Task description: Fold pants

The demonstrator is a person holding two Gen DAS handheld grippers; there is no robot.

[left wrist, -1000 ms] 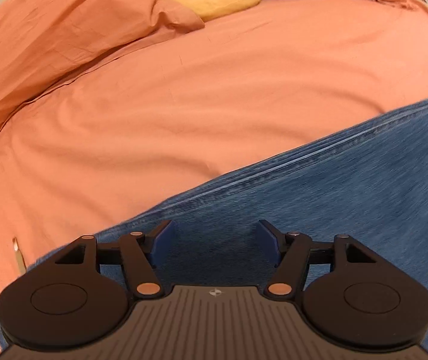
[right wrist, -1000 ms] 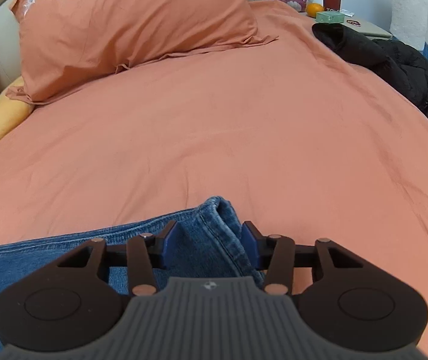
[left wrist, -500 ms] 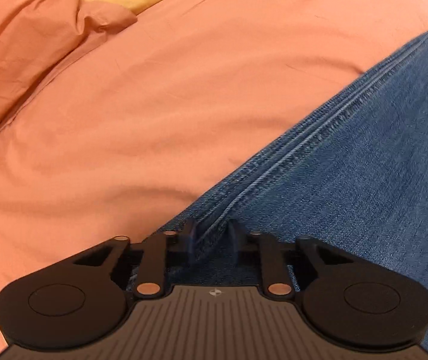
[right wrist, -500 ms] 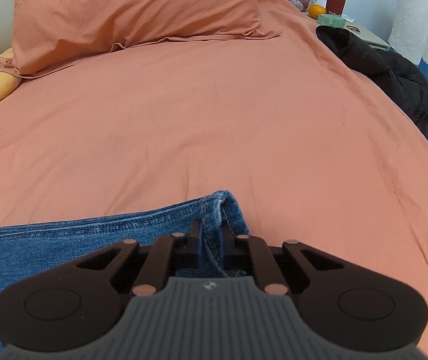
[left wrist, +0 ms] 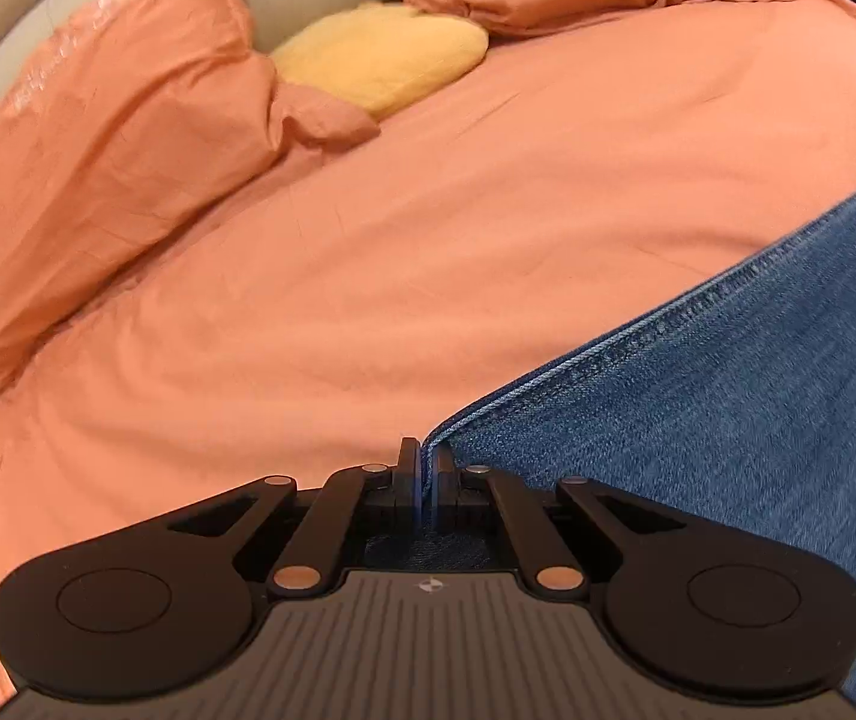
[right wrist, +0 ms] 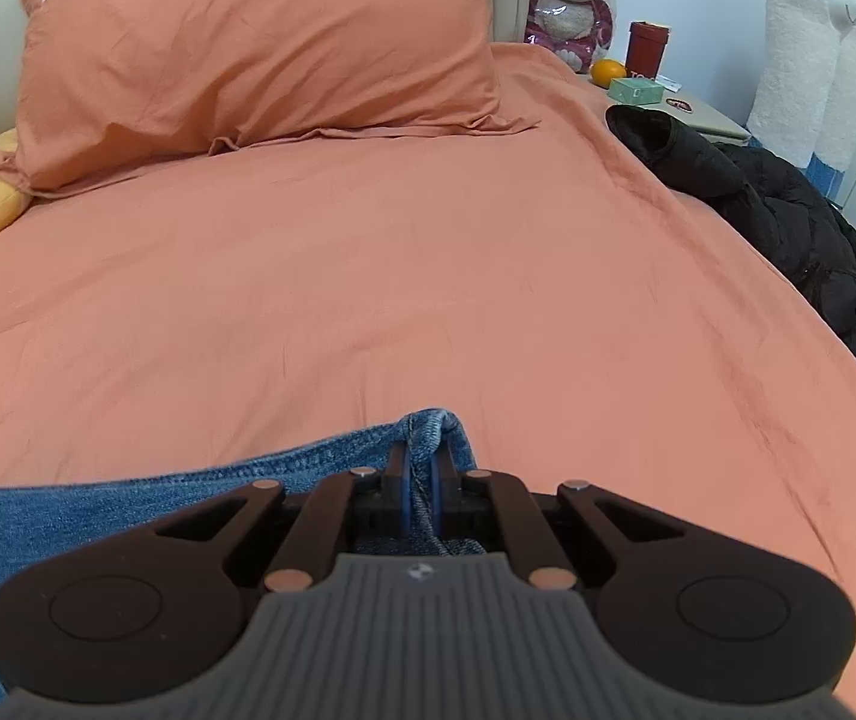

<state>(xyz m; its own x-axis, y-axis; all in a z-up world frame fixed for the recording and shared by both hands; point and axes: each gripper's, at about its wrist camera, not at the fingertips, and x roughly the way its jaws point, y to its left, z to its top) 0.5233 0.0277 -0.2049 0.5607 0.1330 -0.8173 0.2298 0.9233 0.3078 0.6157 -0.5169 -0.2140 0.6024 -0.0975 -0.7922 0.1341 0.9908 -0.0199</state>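
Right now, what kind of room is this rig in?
Most likely a home bedroom: the jeans lie on a bed with an orange sheet and matching pillow, and plush toys sit by a bedside table.

Ahead of both grippers the orange bedsheet (right wrist: 428,276) is lying bare — open passage up to the orange pillows (right wrist: 248,48) and yellow cushion (left wrist: 380,60) blocking the head end. A black jacket (right wrist: 775,204) is crowding the right edge, a cluttered nightstand (right wrist: 703,111) standing beyond it.
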